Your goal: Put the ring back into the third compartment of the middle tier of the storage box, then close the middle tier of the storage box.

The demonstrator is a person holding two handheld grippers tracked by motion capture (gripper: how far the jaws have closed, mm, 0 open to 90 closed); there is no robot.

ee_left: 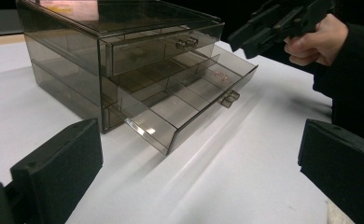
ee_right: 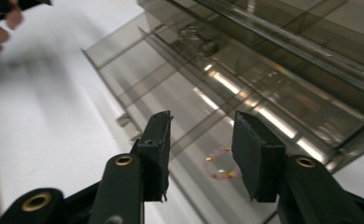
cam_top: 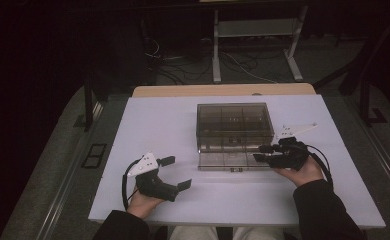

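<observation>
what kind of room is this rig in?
Probably a lab or workshop recording station, not a home: a bare white table with only a clear drawer box, loose cables on the dark floor, and a metal desk frame behind.

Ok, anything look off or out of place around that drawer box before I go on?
Nothing stands out. The smoky drawer box sits square on the table, its lower drawer pulled out with a small pink bracelet lying in one compartment. The right gripper hangs open above it.
</observation>
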